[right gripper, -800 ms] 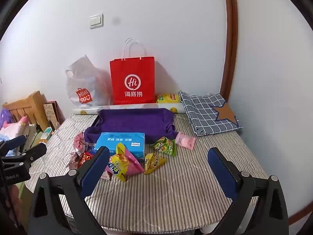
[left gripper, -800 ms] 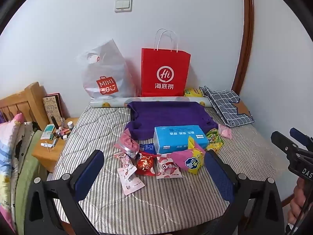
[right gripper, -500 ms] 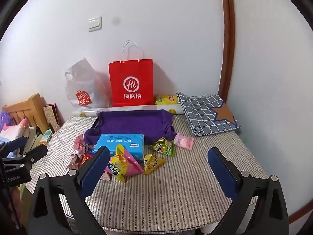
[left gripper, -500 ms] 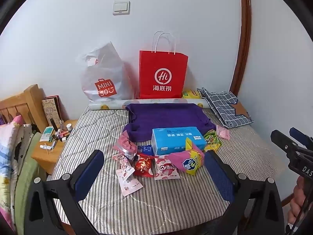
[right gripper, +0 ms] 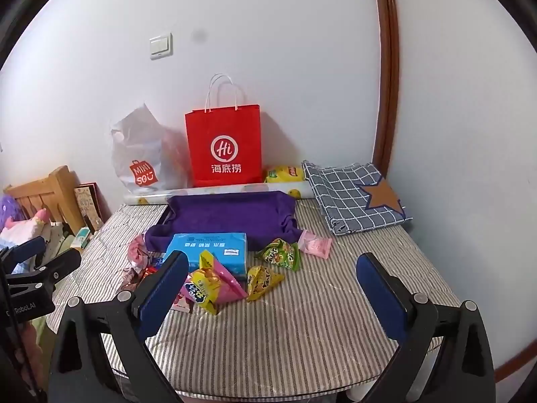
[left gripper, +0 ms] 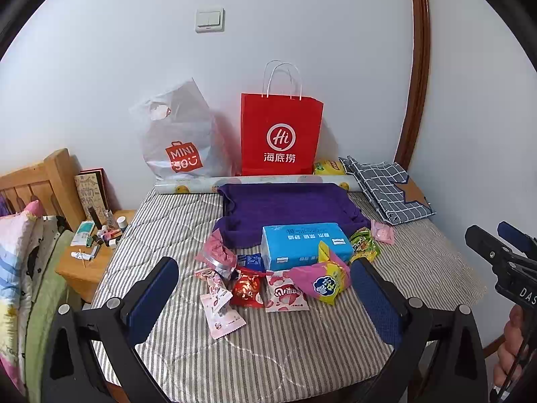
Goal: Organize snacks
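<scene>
Snack packets lie loose in the middle of the striped quilt (left gripper: 268,352), and nothing is sorted yet. Nearest me, both pairs of my jaws stand spread wide and empty: my left gripper (left gripper: 265,288) hangs over the front of the pile, and my right gripper (right gripper: 272,282) frames bare quilt beside it. Over the last moment the bed has slid a little lower in both views, which I read as my two hands tipping up slightly while holding back from the pile; no packet has shifted, so the task is at its very start. Just past my left jaws sit a pale pink sachet (left gripper: 221,315), a red foil packet (left gripper: 248,290) and a strawberry-print packet (left gripper: 285,294), all touching or overlapping. The large pink and yellow pouch (right gripper: 211,285) leans against the blue tissue pack (right gripper: 208,248), with a yellow triangular bag (right gripper: 263,280) just beside it and a green triangular bag (right gripper: 280,253) and a small pink sweet wrapper (right gripper: 313,243) further right. Behind them lies a purple-lined tray (right gripper: 228,215), likely where the snacks belong. Farthest back, against the wall, stand a red paper bag (right gripper: 224,147) and a grey plastic bag (right gripper: 144,154). My first pick is probably the pouch, since it stands proud and is easy to pinch.
</scene>
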The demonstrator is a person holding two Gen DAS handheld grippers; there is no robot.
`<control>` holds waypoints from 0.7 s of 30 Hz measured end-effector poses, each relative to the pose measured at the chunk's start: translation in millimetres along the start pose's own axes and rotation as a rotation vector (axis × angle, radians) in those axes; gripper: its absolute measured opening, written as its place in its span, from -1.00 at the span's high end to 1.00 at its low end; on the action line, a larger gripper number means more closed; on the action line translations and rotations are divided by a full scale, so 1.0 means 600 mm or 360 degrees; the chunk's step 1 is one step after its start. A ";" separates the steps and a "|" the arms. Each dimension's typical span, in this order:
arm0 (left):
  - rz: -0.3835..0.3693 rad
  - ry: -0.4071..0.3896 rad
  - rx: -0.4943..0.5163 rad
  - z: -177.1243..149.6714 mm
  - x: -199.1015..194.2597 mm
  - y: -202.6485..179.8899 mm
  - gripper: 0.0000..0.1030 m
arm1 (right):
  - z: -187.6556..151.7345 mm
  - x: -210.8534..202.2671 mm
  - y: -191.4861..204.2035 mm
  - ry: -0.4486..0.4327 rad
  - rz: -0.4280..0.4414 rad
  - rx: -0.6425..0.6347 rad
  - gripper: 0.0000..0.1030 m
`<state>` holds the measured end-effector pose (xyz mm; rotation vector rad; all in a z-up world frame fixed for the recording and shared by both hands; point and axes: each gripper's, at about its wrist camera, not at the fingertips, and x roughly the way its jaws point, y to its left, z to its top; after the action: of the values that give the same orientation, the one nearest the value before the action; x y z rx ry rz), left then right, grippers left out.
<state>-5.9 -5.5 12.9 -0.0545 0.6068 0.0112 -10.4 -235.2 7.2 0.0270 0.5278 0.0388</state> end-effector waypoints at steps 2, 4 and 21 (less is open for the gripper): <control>-0.0005 0.0001 0.0000 -0.002 -0.001 0.000 -0.99 | 0.000 -0.002 0.002 -0.0006 -0.0002 -0.0002 -0.93; -0.0010 0.0001 -0.0001 0.000 -0.002 0.000 -0.99 | -0.001 -0.003 0.001 -0.0007 0.0001 0.0000 -0.93; -0.0013 0.0001 0.0014 -0.008 0.001 -0.012 -0.99 | 0.002 -0.007 0.003 -0.0010 0.0010 0.0012 -0.93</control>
<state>-7.9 -13.0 8.9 -0.0483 0.6070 0.0003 -13.5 -233.7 10.5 0.0360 0.5213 0.0428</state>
